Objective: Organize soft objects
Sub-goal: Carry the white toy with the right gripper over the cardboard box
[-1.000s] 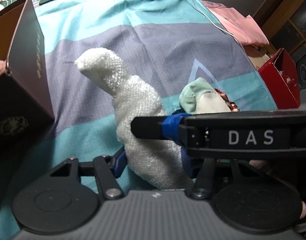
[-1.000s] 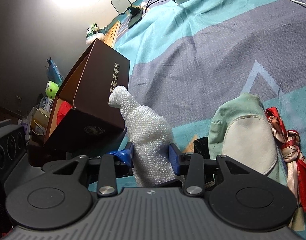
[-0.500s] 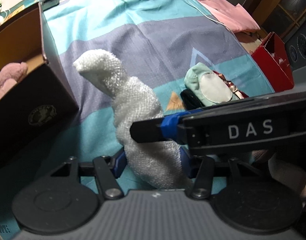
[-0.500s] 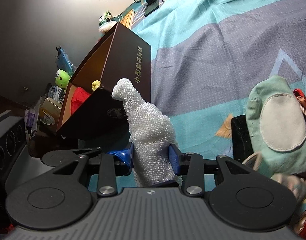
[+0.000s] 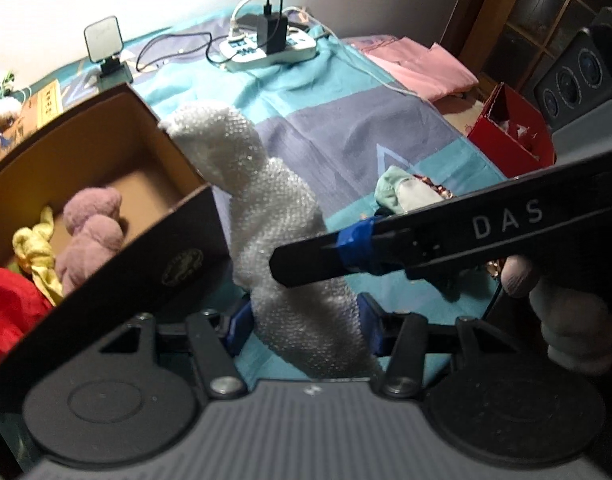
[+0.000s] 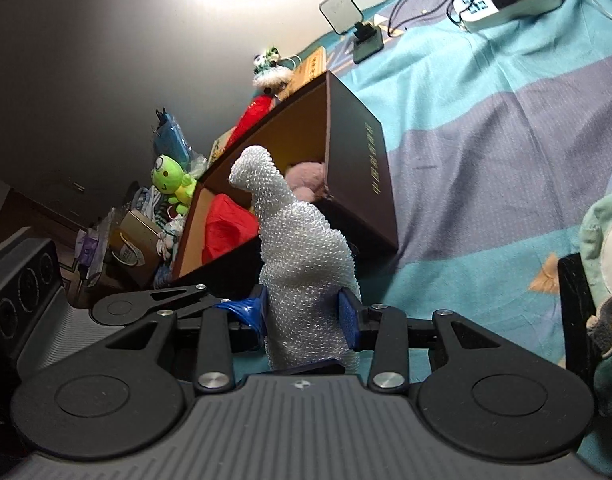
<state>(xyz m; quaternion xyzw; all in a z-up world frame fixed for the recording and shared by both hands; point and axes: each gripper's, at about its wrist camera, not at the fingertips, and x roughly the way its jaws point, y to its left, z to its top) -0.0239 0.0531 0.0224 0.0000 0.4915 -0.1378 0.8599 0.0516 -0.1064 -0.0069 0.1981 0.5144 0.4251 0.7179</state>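
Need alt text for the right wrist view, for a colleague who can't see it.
The right gripper is shut on a white bubble-wrap roll, held upright before an open brown box containing a pink plush and red cloth, on a striped blue bedspread.

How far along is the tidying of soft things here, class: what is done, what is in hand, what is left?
Done: a pink plush, a yellow cloth and a red item lie in the brown box. In hand: both the left gripper and the right gripper clamp the bubble wrap roll, its top beside the box. Left: the green cloth on the bedspread.
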